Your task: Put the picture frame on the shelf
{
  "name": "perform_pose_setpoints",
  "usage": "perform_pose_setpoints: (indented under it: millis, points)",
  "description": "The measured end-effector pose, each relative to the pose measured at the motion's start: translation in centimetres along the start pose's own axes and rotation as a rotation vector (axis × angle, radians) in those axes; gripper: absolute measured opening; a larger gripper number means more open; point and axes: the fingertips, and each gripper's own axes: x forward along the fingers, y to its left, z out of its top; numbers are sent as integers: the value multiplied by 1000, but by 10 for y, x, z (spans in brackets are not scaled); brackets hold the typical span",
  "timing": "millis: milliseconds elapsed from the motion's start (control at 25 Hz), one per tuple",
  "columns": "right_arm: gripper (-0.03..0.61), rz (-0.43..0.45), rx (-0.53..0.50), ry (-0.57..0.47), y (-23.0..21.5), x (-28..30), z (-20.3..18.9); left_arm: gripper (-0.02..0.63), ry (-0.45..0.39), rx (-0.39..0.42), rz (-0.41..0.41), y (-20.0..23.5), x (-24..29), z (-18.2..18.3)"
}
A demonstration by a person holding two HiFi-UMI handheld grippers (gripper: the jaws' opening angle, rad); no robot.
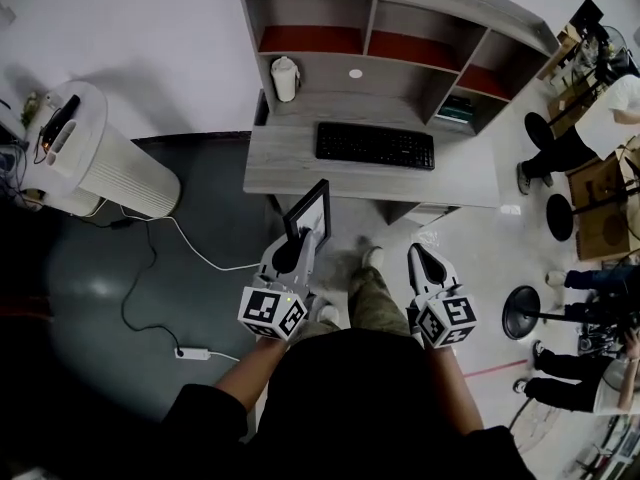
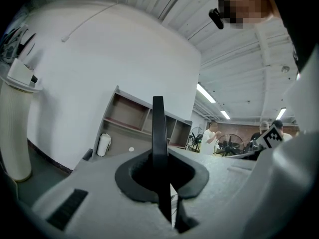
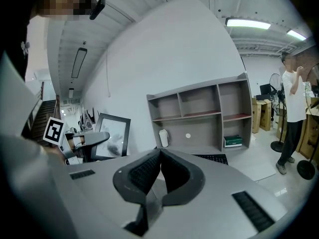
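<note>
The left gripper clamps a black-rimmed picture frame, print seemingly pale grey; right gripper closed, empty.

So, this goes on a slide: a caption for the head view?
Left gripper holds a picture frame upright before the shelf; right gripper shut and empty.

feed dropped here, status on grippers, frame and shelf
Left gripper shut on picture frame, upright. Right gripper shut, empty. Shelf ahead above desk; nothing seen in the way.
</note>
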Motion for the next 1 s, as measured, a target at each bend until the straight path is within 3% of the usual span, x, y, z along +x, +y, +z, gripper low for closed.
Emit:
perform_pose_setpoints:
  millis: [240, 520, 800, 1000]
  points:
    - [12, 32, 4, -39, -43, 40, 28, 32, 26, 6, -17, -1, 61, 2]
    - [12, 39, 17, -77, -116, 97, 79, 32, 32, 41, -50, -5, 167, 24]
    - [12, 73, 13, -86, -186, 142, 110, 31, 6, 12, -144, -17, 267, 46]
    - [12, 102, 43, -84, -223, 169, 119, 31, 7, 67, -215, -33, 336, 59]
